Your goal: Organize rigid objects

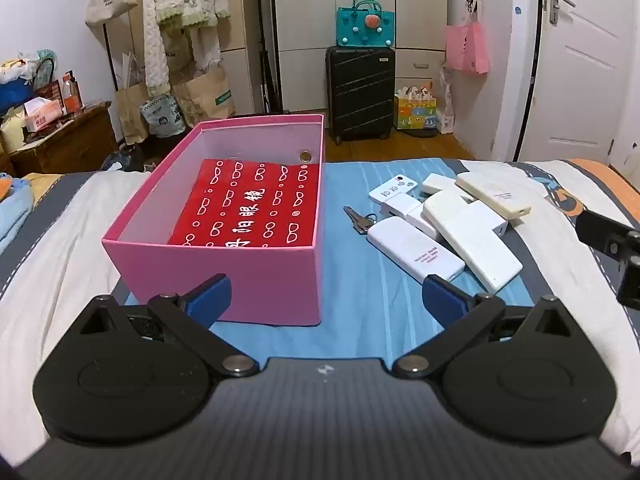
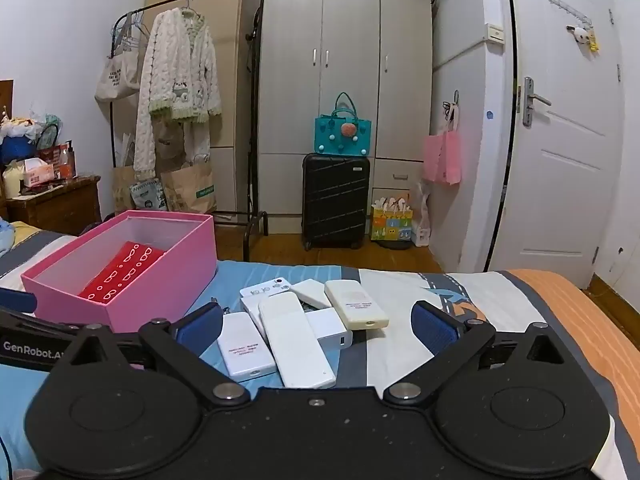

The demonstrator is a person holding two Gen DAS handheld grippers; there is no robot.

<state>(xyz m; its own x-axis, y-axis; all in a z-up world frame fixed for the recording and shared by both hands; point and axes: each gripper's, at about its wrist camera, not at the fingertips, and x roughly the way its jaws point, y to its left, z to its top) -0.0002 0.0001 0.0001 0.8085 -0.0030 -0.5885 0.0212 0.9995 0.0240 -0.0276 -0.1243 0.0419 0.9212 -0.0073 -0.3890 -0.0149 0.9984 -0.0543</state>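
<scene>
A pink box (image 1: 256, 280) stands open on the bed with a red patterned case (image 1: 256, 208) inside; the box also shows in the right wrist view (image 2: 160, 284). To its right lies a pile of several white devices (image 1: 444, 220), also in the right wrist view (image 2: 296, 324), with a key (image 1: 358, 218) beside them. My left gripper (image 1: 326, 294) is open and empty, in front of the box's near right corner. My right gripper (image 2: 318, 326) is open and empty, just short of the white pile. Part of the right gripper (image 1: 616, 248) shows at the left view's right edge.
The bed has a blue cloth (image 1: 360, 320) under the box and devices. Beyond the bed's far edge stand a black suitcase (image 2: 335, 200), a wardrobe (image 2: 344, 80), a clothes rack (image 2: 180, 92) and a white door (image 2: 560, 140). A wooden nightstand (image 1: 60, 140) stands far left.
</scene>
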